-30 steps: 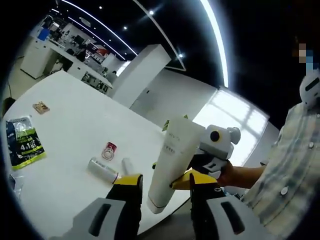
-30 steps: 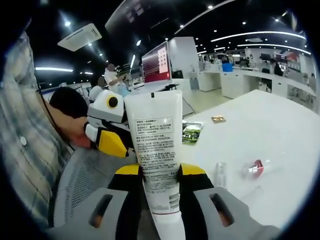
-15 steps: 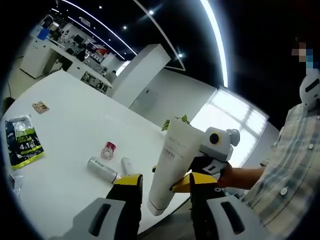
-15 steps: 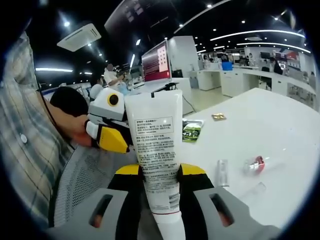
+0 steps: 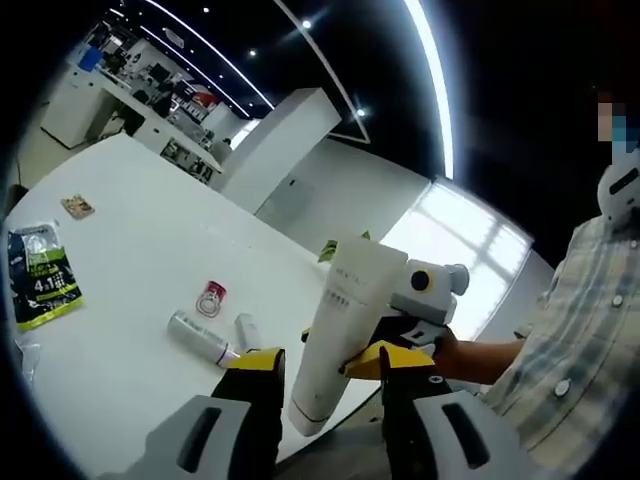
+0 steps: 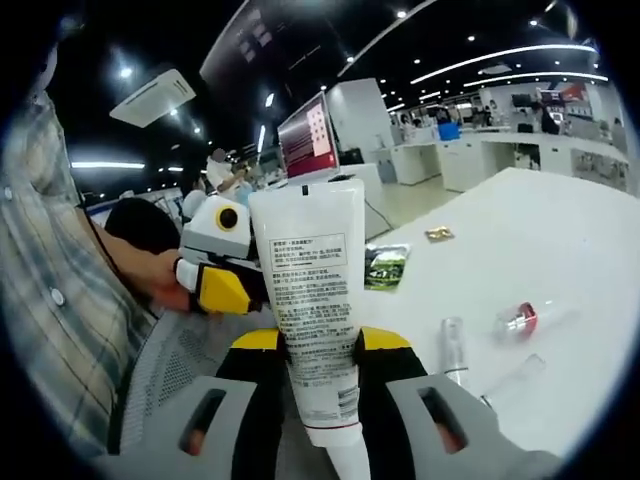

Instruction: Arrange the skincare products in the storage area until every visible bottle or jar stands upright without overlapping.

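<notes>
Left tongs (image 5: 313, 362) raised clear of the white table (image 5: 120, 250), jaws parted, nothing clamped between them although the white tube (image 6: 310, 300) sits in line just beyond the tips. Right tongs (image 6: 310, 345) closed firmly on that tube around its lower body, crimped end up, cap end (image 6: 345, 462) pointing down below the jaws (printed label facing the right gripper view). Tube held in the air off the near table edge, well apart from the other products. On the table, in the left gripper view: a green sachet (image 5: 42, 285) far left, a small snack packet (image 5: 77, 206) behind it, then a silver bottle (image 5: 200, 338) lying on its side, a red-capped jar (image 5: 210, 299) tipped beside it, and a small clear vial (image 5: 246, 331), also down. Likely risks: soft tube buckling or sliding through the grip if pressure eases; tube toppling once set on its narrow cap, especially if released at a tilt; left tongs clipping the tube body on approach and twisting it. Also a chance of sweeping the lying bottle or vial into a roll toward the near table edge (image 5: 330, 420). Broad bare surface behind and left of the lying items, ample for setting things upright; little margin at the near edge, where a person's sleeve (image 5: 560, 350) crowds the right.
</notes>
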The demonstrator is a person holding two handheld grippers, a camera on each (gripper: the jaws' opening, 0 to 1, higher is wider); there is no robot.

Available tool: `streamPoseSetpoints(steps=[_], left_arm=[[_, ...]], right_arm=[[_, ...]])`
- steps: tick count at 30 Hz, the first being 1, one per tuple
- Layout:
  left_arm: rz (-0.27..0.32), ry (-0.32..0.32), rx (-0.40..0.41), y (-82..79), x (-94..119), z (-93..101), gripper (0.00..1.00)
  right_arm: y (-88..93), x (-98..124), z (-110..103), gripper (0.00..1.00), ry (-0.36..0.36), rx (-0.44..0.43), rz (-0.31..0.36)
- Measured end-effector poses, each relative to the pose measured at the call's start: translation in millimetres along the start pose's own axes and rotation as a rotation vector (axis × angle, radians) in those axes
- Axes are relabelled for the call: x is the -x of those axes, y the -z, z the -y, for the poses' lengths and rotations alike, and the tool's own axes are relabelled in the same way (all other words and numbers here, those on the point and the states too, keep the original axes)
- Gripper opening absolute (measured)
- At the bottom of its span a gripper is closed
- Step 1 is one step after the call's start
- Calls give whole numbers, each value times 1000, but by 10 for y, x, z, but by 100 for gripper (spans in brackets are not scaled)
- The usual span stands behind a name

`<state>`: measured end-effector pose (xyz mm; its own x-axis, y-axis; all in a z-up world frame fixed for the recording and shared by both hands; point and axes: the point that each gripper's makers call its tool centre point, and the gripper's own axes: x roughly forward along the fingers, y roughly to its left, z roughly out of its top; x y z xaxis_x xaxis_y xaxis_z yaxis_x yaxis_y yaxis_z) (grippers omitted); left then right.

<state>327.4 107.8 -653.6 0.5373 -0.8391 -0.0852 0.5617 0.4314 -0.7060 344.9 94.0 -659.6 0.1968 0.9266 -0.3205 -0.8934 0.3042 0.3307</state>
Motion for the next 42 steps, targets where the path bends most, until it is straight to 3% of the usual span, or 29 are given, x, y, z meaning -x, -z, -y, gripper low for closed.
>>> streamPoseSetpoints(steps=[10, 13, 16, 20, 27, 30, 34, 42], left_arm=[[0, 50, 9, 1, -13, 89, 39], [-5, 63, 16, 19, -33, 111, 50], [-2, 64, 18, 20, -44, 109, 59], [1, 79, 13, 13, -41, 137, 61], [-7, 140, 18, 33, -41, 267, 61], [-22, 179, -9, 59, -33, 362, 55], [-28, 210, -43, 77, -23, 442, 46], [-45, 204, -110, 106, -3, 412, 38]], right_arm=[[-204, 90, 101, 24, -5, -81, 99], [-328, 108, 77, 24, -37, -103, 142], [-502, 114, -13, 24, -104, -129, 203], [-655, 125, -192, 24, -220, -130, 245], [-627, 48, -451, 24, -358, -85, 170], [-607, 25, -553, 24, -414, -82, 150], [-579, -11, -647, 25, -451, -86, 136], [-541, -55, -746, 25, -488, -86, 105]])
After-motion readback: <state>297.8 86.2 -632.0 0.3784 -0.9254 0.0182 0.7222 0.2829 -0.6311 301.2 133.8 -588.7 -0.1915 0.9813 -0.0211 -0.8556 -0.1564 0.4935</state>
